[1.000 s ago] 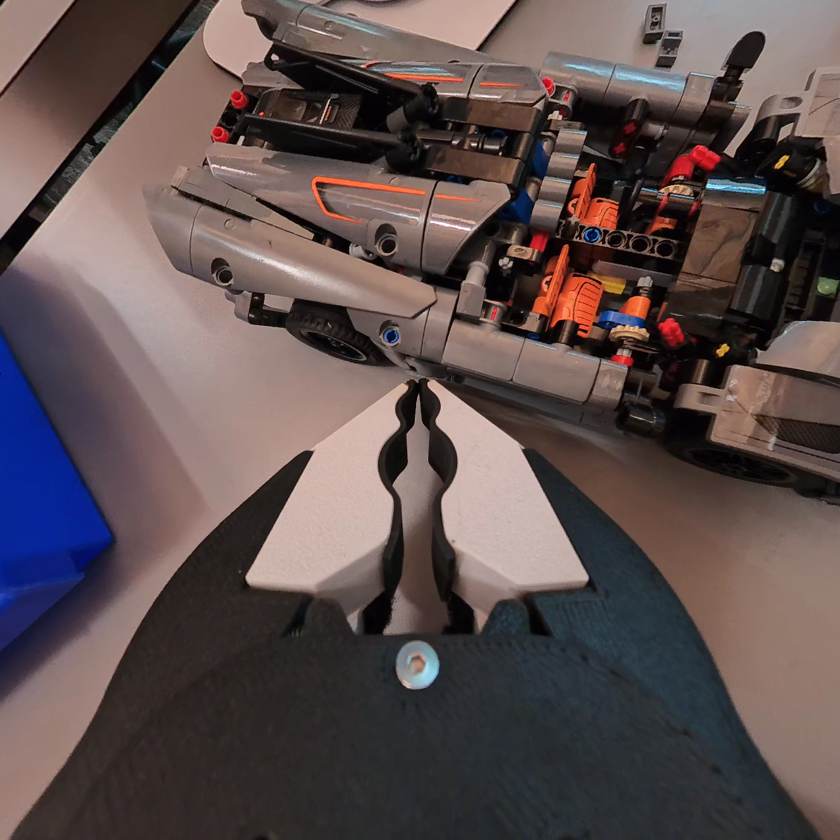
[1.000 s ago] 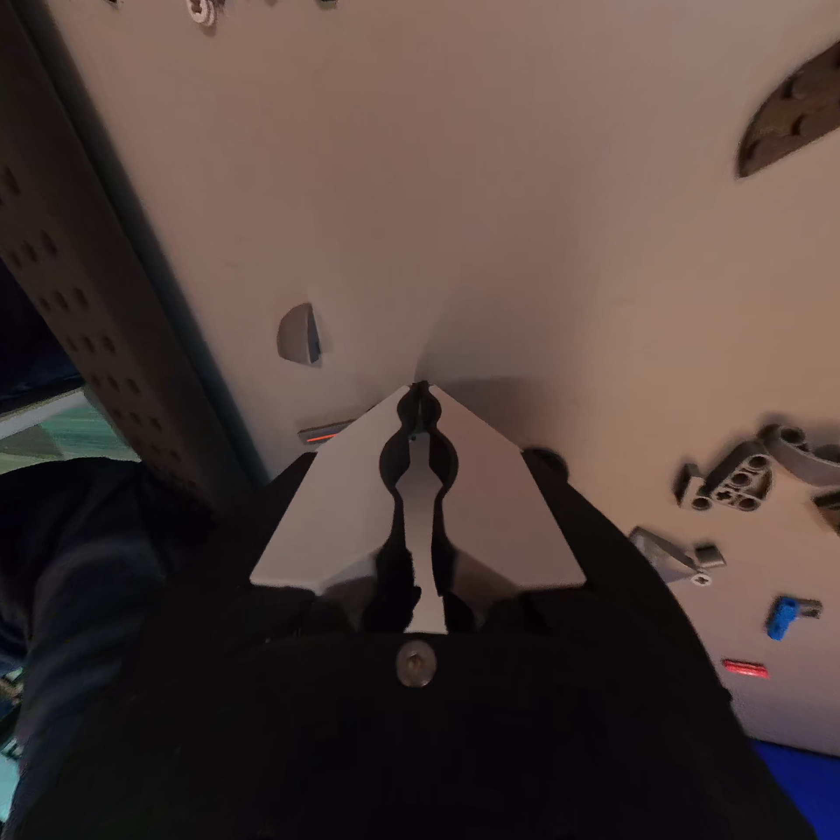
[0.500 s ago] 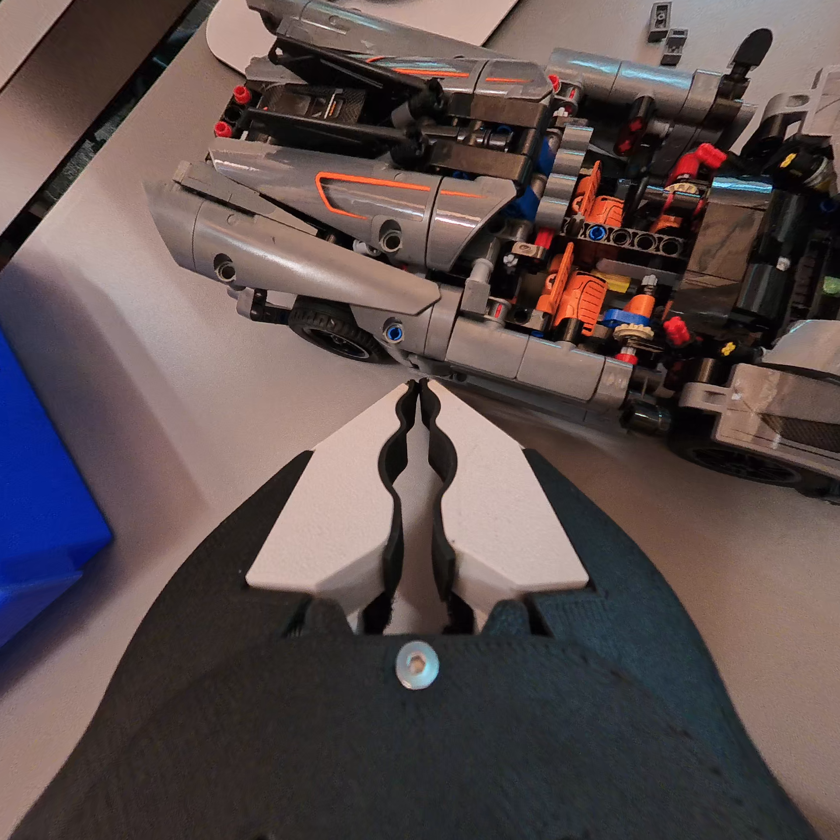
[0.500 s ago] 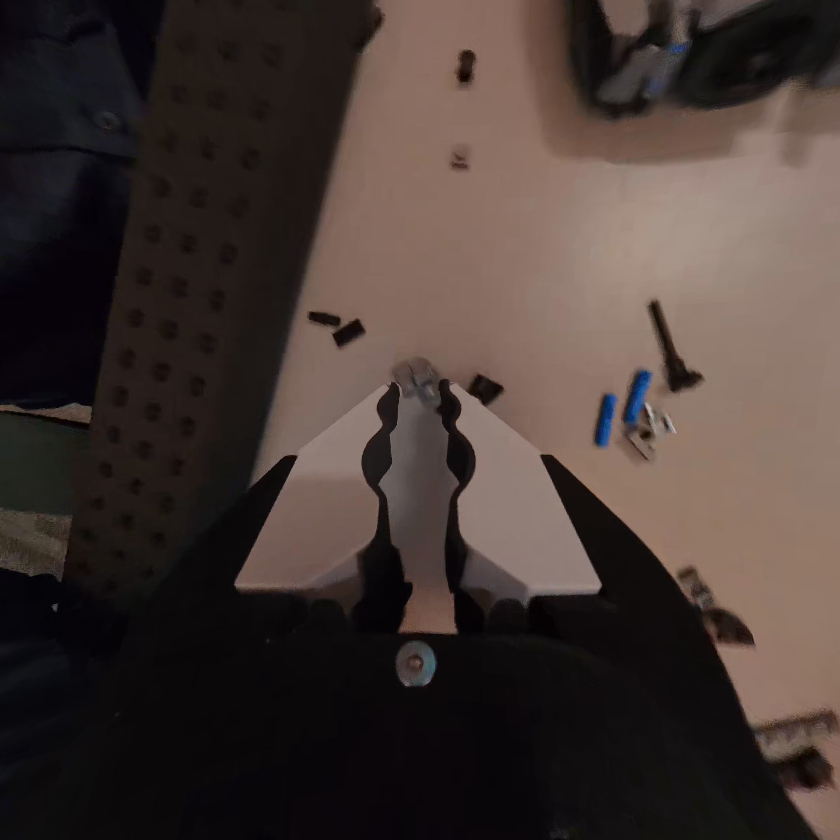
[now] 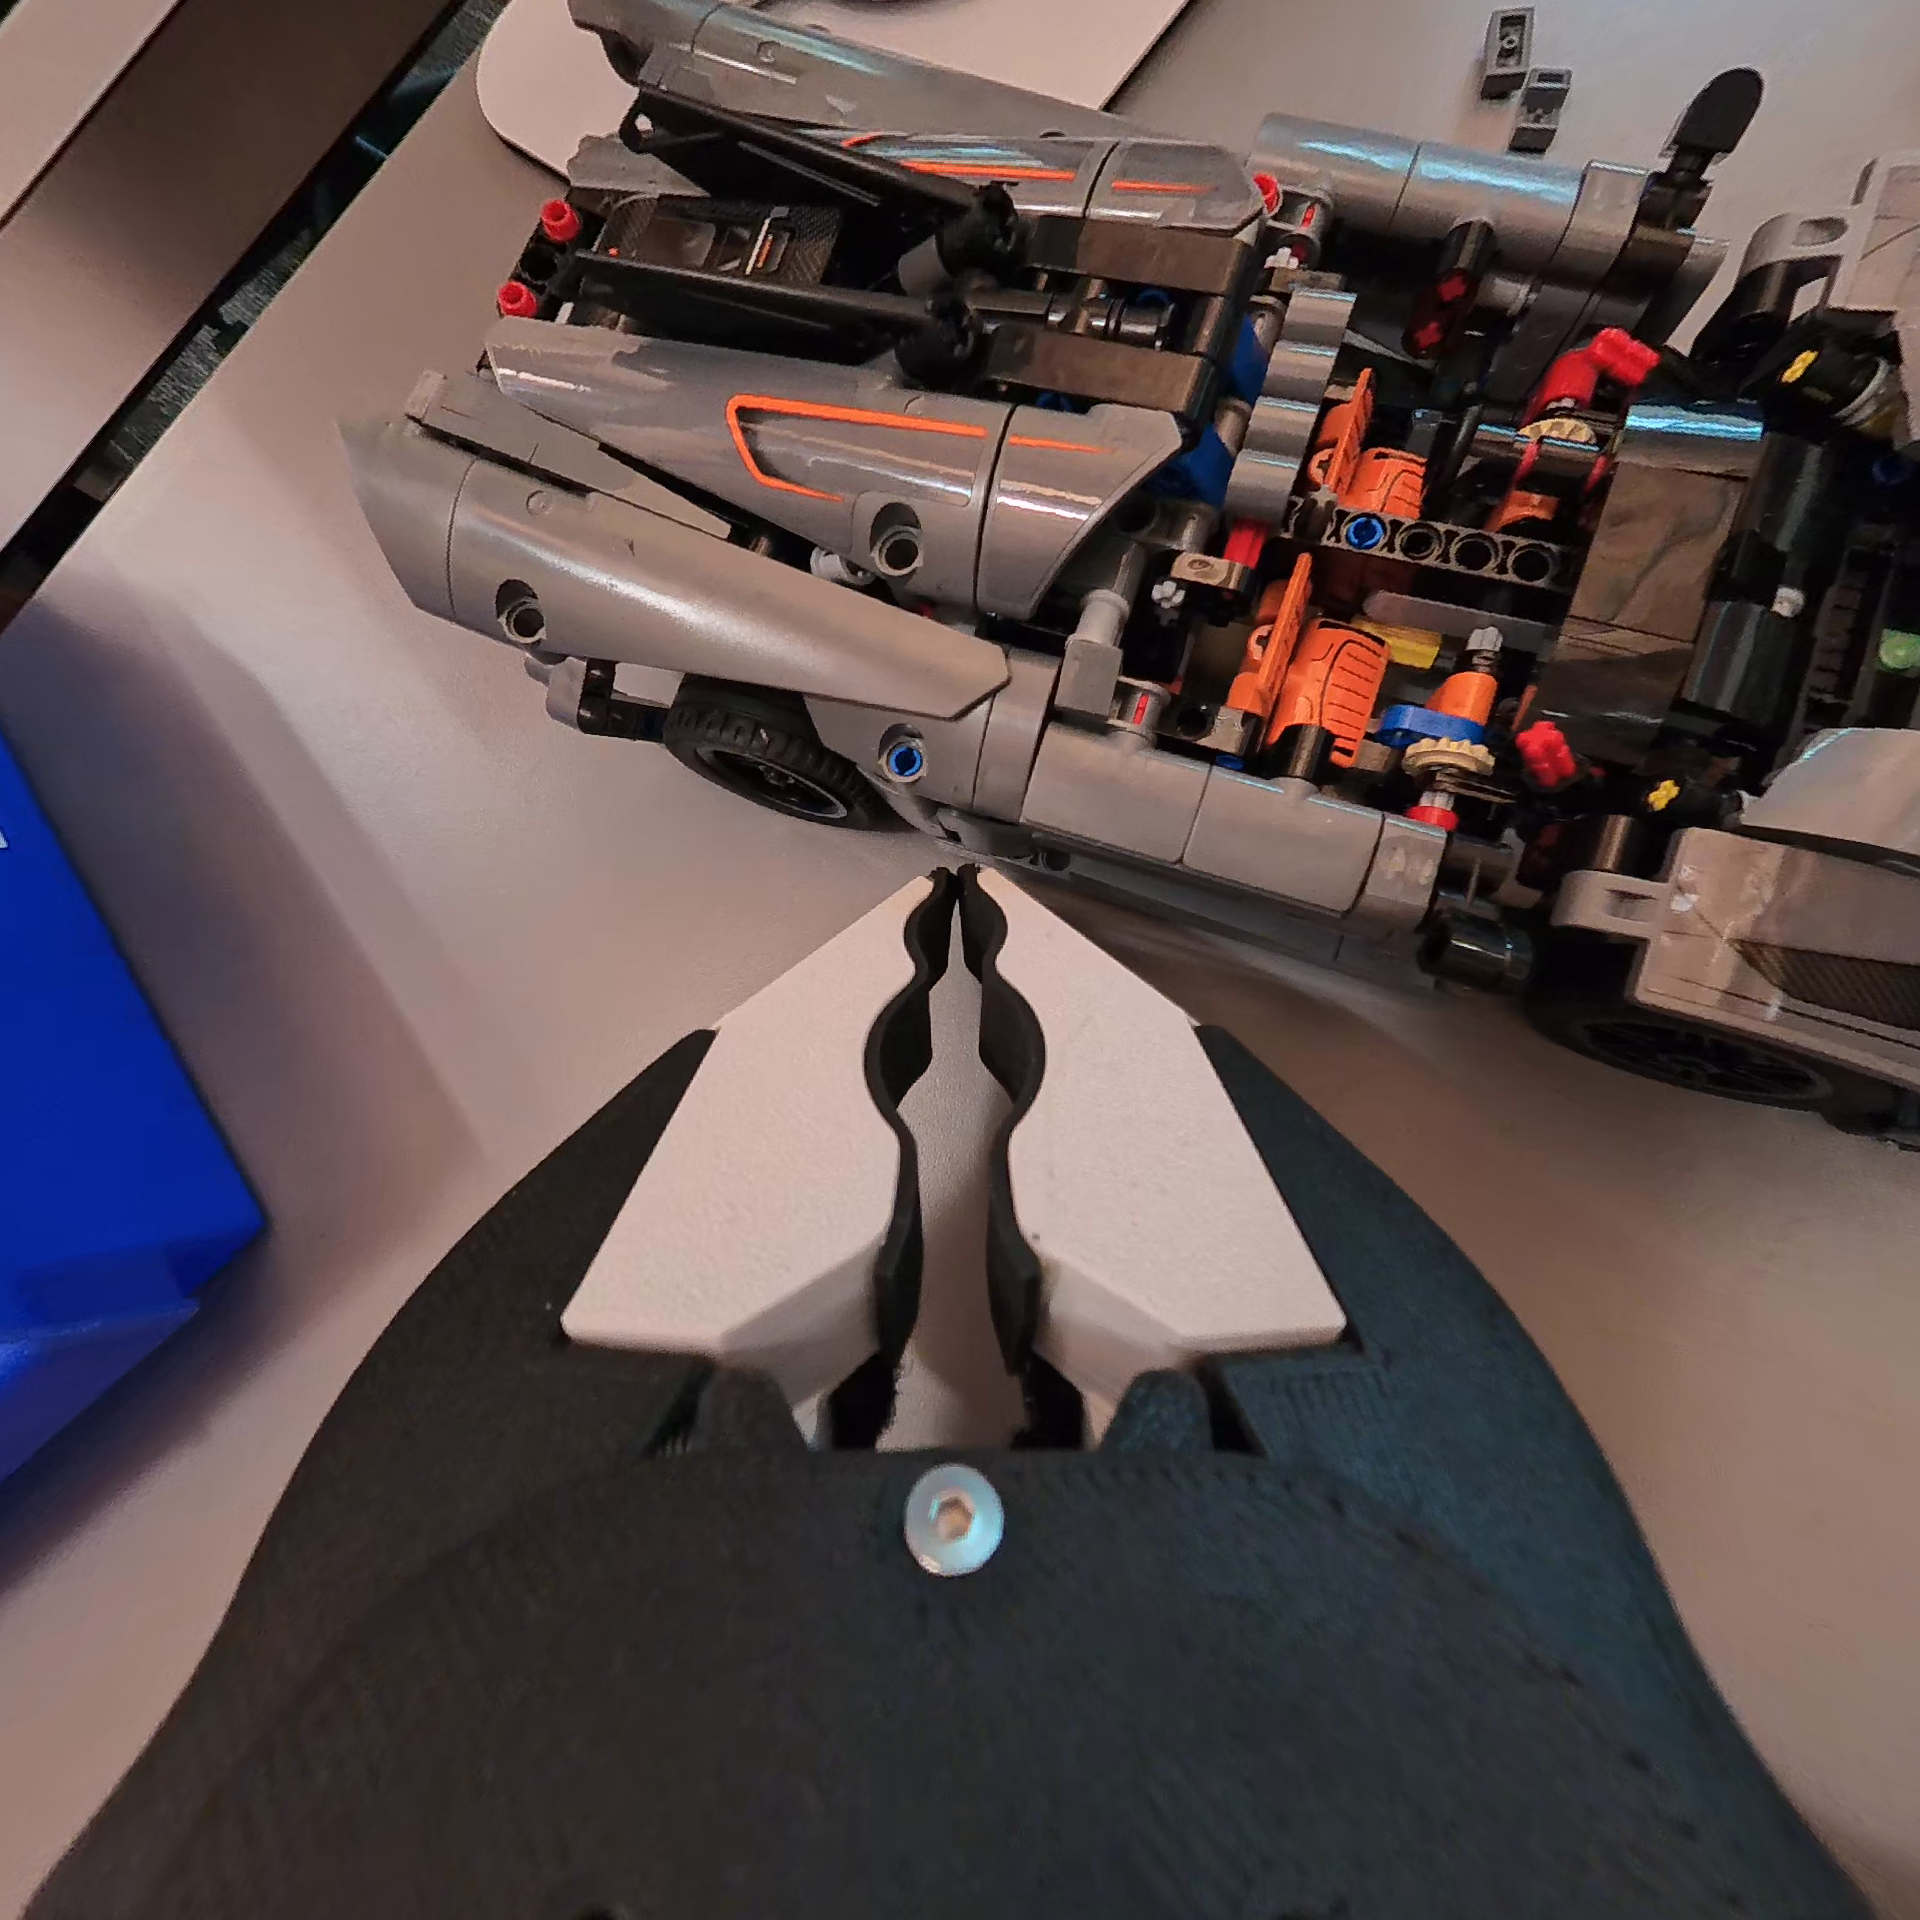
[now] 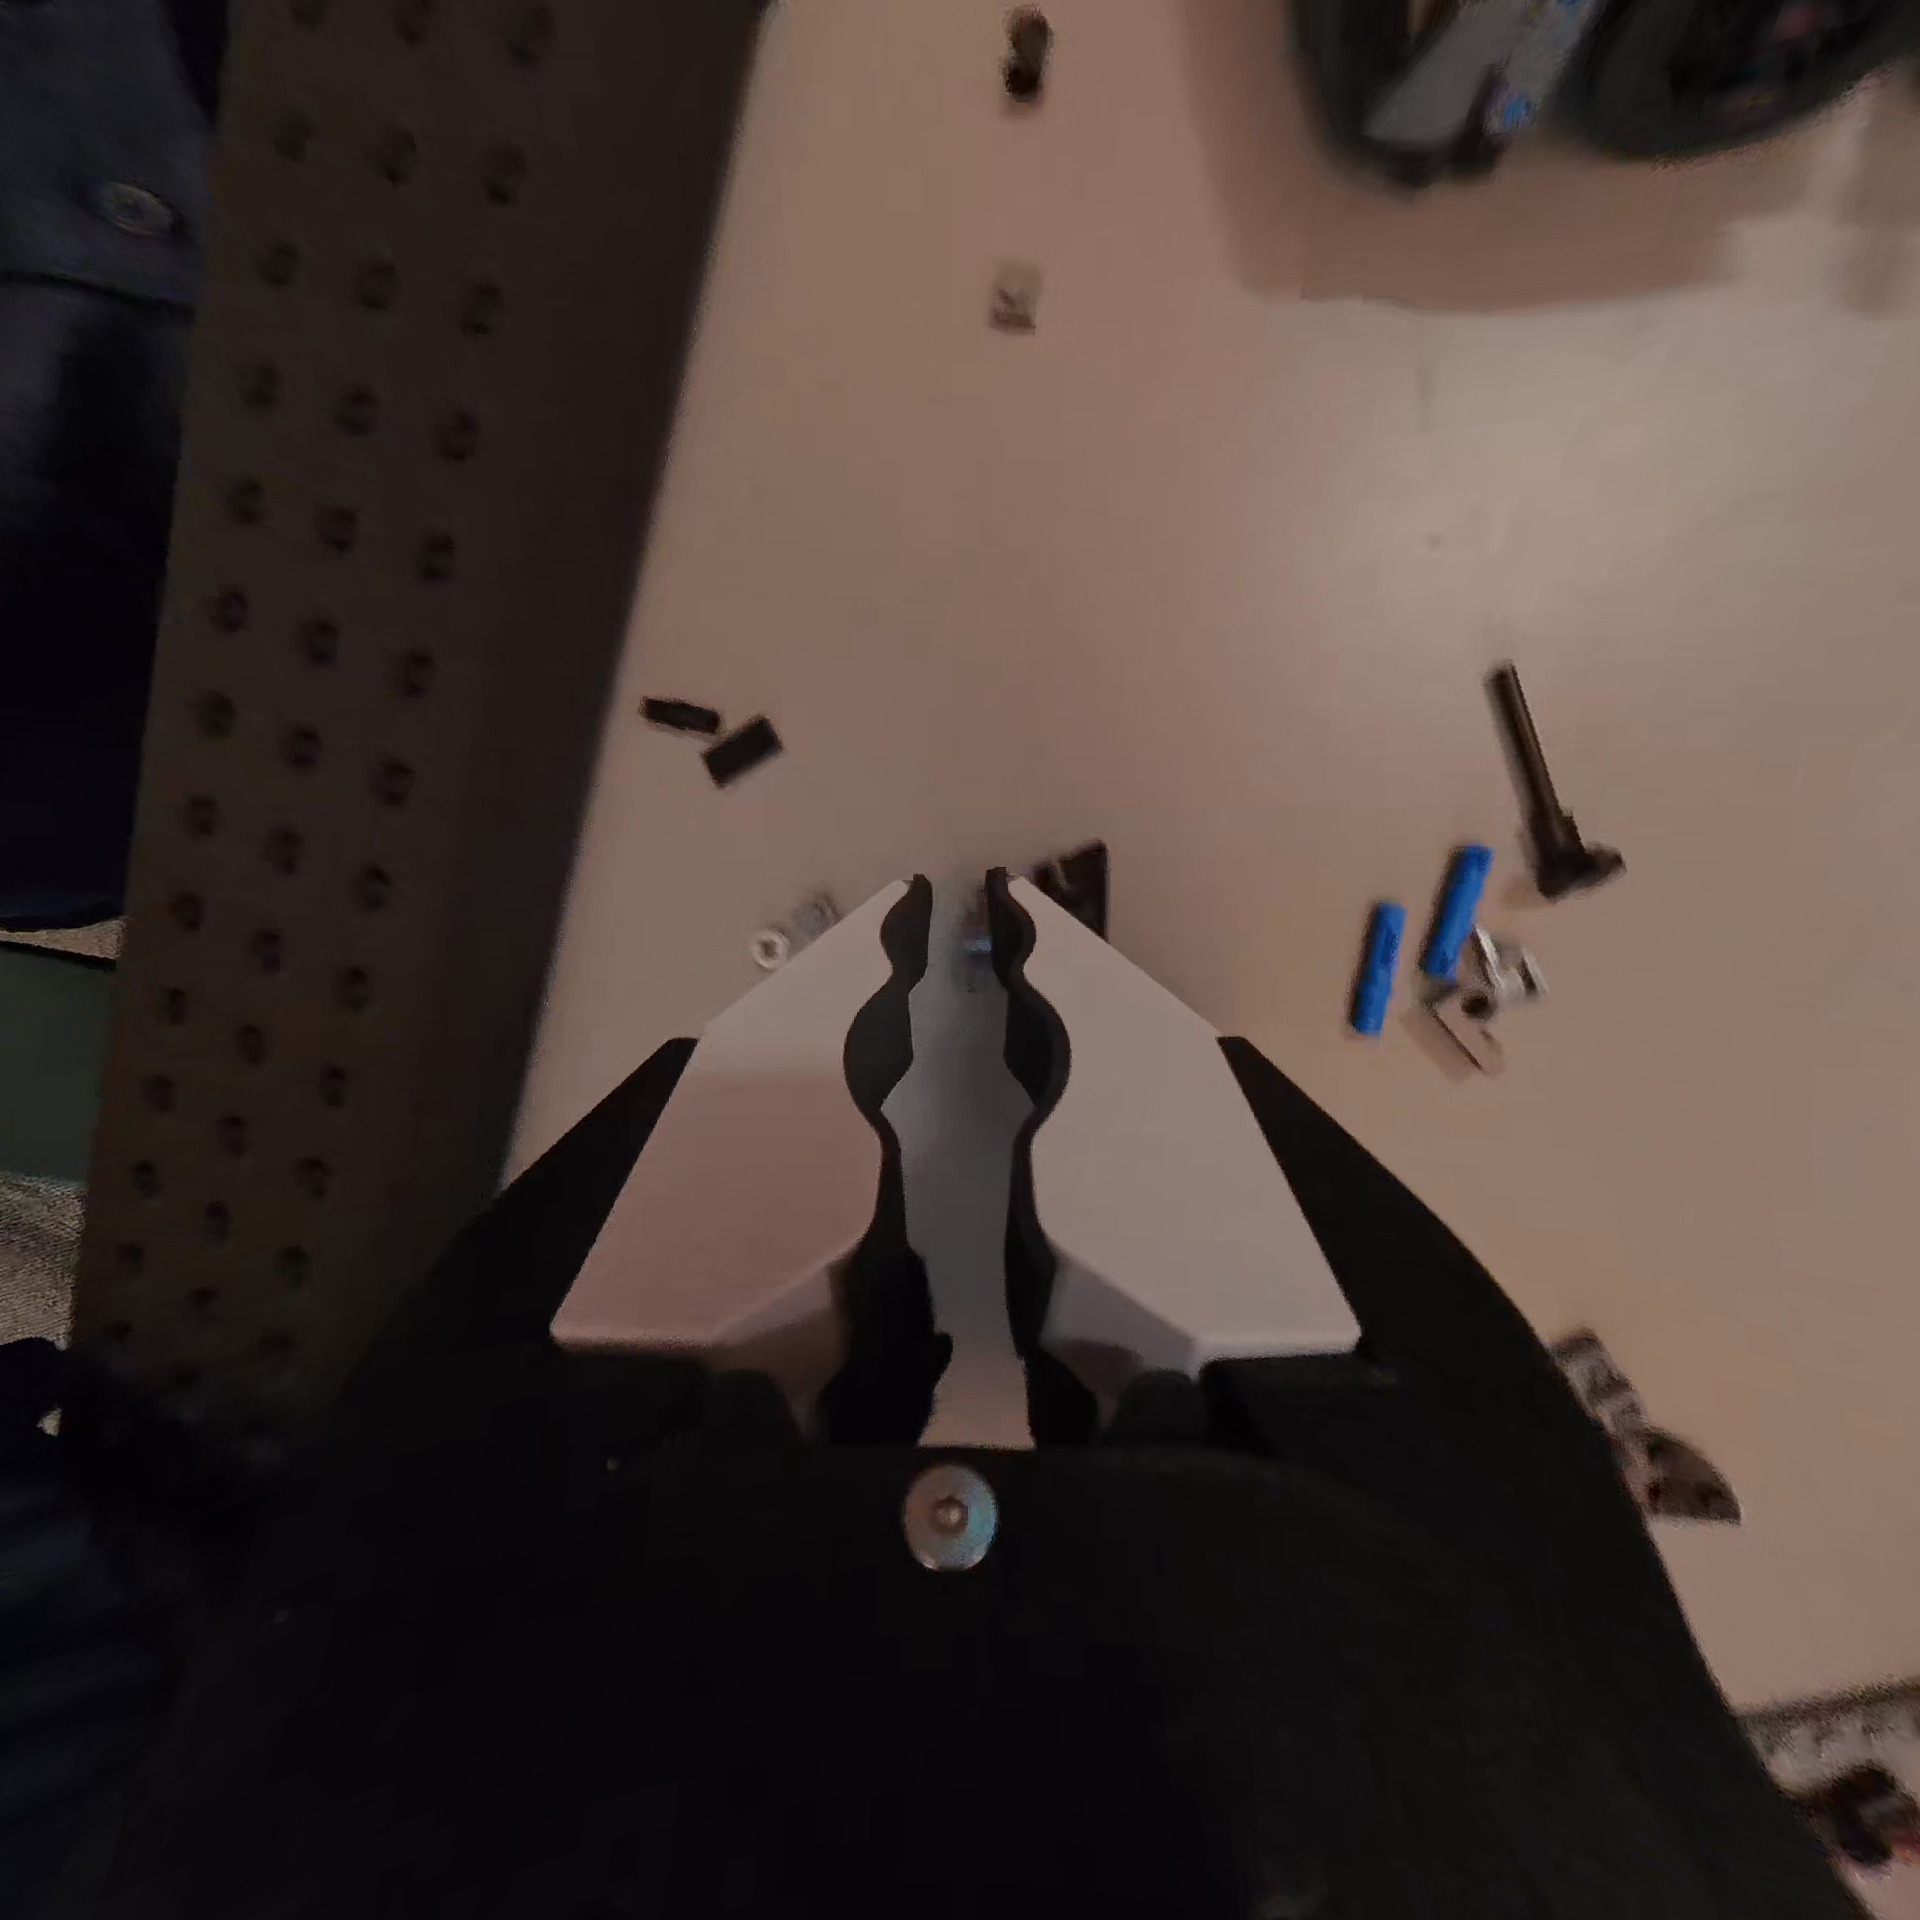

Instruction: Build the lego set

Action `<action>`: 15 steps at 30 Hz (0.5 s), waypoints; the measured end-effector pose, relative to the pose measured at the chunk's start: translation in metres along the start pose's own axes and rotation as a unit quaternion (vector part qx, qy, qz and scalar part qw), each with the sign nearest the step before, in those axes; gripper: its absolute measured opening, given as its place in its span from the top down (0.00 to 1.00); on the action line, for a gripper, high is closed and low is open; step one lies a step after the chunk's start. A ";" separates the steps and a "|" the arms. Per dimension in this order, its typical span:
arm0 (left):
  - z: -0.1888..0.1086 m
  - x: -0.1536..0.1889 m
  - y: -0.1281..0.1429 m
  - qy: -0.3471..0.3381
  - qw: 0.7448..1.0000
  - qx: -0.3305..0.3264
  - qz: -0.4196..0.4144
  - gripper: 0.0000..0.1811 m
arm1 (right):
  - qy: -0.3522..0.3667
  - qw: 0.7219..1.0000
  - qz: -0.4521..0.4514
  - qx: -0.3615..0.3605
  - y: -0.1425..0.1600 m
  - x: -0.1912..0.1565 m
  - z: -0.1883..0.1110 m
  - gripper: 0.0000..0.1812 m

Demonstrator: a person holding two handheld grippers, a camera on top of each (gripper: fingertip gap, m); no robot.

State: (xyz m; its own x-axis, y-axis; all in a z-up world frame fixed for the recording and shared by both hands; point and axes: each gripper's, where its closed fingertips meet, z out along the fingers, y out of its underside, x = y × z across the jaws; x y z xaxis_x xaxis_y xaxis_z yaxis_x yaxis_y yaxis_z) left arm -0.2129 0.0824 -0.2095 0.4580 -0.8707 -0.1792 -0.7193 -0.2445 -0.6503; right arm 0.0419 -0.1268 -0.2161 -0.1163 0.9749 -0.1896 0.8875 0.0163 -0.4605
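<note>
A grey Lego car [image 5: 1039, 582] with orange trim and an open middle showing orange, red and blue parts lies across the table in the left wrist view. My left gripper [image 5: 956, 878] is shut and empty, its tips just short of the car's near side sill. In the right wrist view my right gripper [image 6: 953, 883] points down at the table with its jaws a narrow gap apart. A tiny grey-and-blue piece [image 6: 975, 940] shows in that gap, beside the right finger [image 6: 1122, 1091]. I cannot tell whether both fingers touch it. The car's blurred edge [image 6: 1558, 83] is at the top right.
A blue bin [image 5: 94, 1091] stands left of the left gripper. Loose parts lie around the right gripper: two blue pins [image 6: 1455, 914], a black axle [image 6: 1538, 790], black pins [image 6: 741, 750], a white ring [image 6: 769, 948], a black piece [image 6: 1075, 878]. A dark perforated panel [image 6: 364, 623] runs along the left. To reach the black axle [image 6: 1538, 790] in a straight line is about 9 cm for my right fingers, about 25 cm for my left.
The right gripper swung from a bare patch of table to the loose parts, opened, then narrowed its jaws around the tiny piece. The left gripper and the car barely moved.
</note>
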 end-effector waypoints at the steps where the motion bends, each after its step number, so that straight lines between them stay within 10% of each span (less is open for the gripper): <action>1: 0.000 0.000 0.000 0.000 1.000 0.000 -0.001 1.00 | -0.012 1.000 -0.012 0.010 -0.008 -0.007 0.001 0.94; 15: -0.001 -0.001 0.000 -0.001 1.000 0.001 -0.001 1.00 | -0.104 0.992 -0.071 -0.028 -0.018 -0.053 0.031 0.98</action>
State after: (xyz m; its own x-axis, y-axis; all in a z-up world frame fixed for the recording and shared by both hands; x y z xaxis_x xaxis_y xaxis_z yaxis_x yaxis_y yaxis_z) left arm -0.2139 0.0828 -0.2086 0.4614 -0.8689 -0.1791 -0.7165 -0.2459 -0.6529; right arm 0.0179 -0.1854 -0.2246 -0.3263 0.8949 -0.3045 0.8782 0.1677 -0.4480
